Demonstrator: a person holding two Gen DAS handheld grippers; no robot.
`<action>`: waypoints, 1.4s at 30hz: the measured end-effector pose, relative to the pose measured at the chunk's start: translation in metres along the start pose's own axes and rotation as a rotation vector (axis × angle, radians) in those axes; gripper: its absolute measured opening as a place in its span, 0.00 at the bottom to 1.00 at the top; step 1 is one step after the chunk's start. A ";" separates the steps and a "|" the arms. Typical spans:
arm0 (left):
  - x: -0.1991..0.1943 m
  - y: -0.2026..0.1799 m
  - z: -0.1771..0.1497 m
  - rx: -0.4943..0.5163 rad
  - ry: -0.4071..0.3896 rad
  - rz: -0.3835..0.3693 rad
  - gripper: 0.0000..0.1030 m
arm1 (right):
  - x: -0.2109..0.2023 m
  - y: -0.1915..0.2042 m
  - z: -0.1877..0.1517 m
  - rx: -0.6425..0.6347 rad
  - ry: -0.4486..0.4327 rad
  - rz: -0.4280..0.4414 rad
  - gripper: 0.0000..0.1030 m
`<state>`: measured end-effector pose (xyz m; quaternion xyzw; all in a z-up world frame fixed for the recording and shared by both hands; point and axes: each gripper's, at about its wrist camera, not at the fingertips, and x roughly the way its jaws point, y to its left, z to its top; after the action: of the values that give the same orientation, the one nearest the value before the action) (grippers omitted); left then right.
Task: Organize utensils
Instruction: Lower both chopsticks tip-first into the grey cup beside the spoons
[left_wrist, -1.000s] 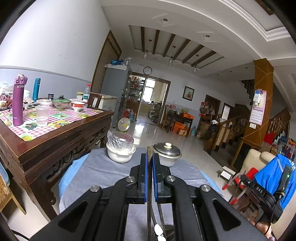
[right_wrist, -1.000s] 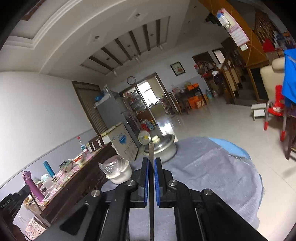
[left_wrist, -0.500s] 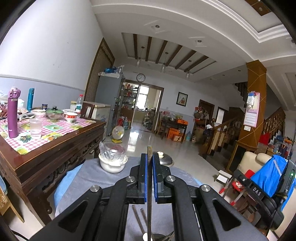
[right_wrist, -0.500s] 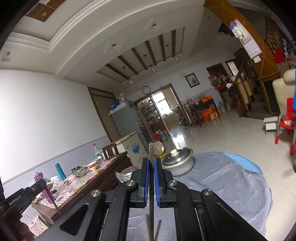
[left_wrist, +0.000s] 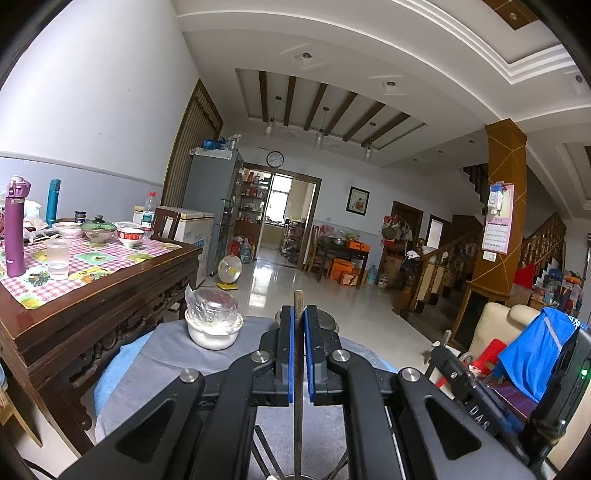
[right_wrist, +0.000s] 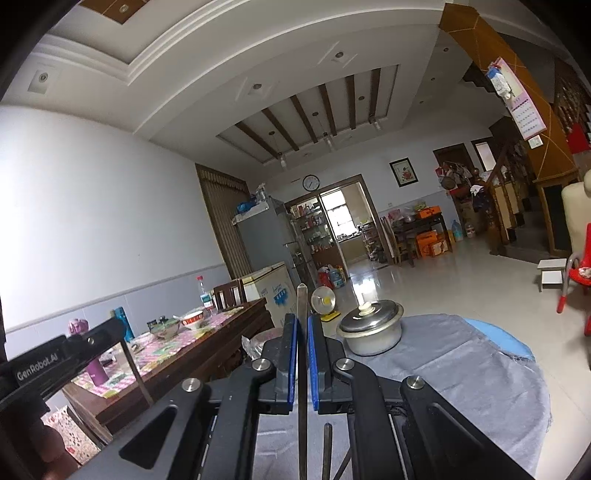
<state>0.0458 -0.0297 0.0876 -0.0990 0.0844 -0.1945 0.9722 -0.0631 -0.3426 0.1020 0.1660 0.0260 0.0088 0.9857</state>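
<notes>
My left gripper is shut on a thin brown utensil handle that stands upright between the blue pads and pokes out above them. My right gripper is shut on a thin grey metal utensil handle, also upright. Under each gripper, tips of other utensils stand at the bottom edge; what holds them is hidden. The left gripper also shows at the left of the right wrist view. Both grippers are over a round table with a grey cloth.
A white bowl covered in plastic film and a lidded steel pot stand on the far side of the cloth. A dark wooden table with a purple bottle, glass and bowls stands to the left. A blue garment on a chair is at the right.
Both wrist views have tilted up and the round table has dropped lower in view. Both grippers stay shut on their handles.
</notes>
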 end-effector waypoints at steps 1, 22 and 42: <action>0.001 -0.001 -0.001 -0.001 0.002 0.000 0.05 | 0.001 0.001 -0.003 -0.007 0.002 -0.003 0.06; 0.021 -0.005 -0.016 0.010 0.058 0.023 0.05 | 0.015 -0.007 -0.018 0.010 0.058 -0.010 0.06; 0.027 0.004 -0.026 -0.024 0.088 0.023 0.05 | 0.019 -0.003 -0.024 0.005 0.072 -0.003 0.06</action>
<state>0.0668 -0.0413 0.0579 -0.1010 0.1307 -0.1866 0.9685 -0.0451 -0.3369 0.0776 0.1682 0.0617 0.0132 0.9837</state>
